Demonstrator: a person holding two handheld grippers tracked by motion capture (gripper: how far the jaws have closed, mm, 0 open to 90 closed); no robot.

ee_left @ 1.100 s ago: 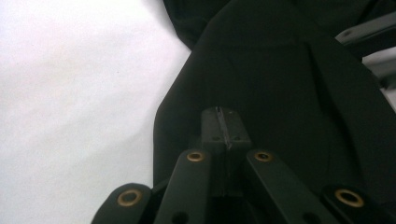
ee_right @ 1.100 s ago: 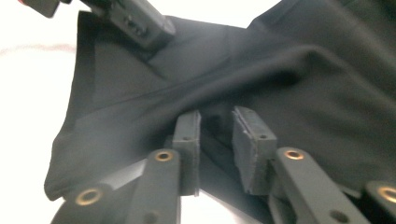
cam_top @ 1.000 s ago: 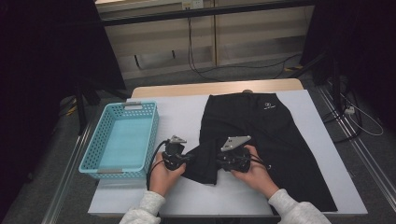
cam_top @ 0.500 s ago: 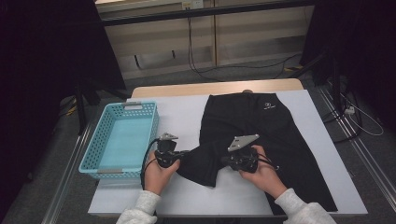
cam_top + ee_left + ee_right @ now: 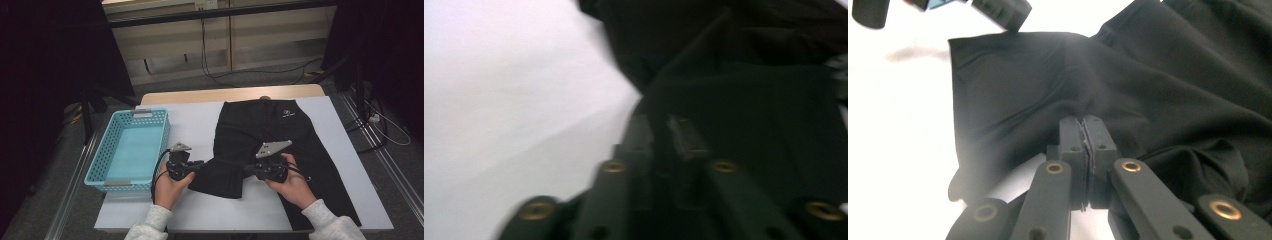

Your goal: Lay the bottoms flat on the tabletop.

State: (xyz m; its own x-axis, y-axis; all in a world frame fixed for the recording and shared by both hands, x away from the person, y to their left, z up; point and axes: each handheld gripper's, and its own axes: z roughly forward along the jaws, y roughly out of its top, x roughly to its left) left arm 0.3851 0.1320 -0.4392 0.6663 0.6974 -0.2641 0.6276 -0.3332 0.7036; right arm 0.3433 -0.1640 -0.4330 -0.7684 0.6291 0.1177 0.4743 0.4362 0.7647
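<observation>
A black garment point(image 5: 270, 130) lies spread on the white table point(image 5: 190, 125), one leg folded across toward the left. My right gripper point(image 5: 246, 169) is shut on a thin fold of it; in the right gripper view point(image 5: 1084, 125) the cloth point(image 5: 1158, 85) is pinched between the pads. My left gripper point(image 5: 200, 164) sits at the folded leg's left corner. Its jaws have just been opening: in the blurred left gripper view point(image 5: 662, 131) they stand slightly apart with the dark cloth point(image 5: 749, 125) between them, not pressed.
A light blue plastic basket point(image 5: 100, 156) with nothing in it stands on the table's left side, close to my left hand. Bare white table lies in front of the garment and between the basket and the cloth. Cables run across the floor beyond the table.
My right gripper has moved to the right and a little up, pulling its fold of cloth along. The left gripper has stayed about in place and its jaws have parted.
</observation>
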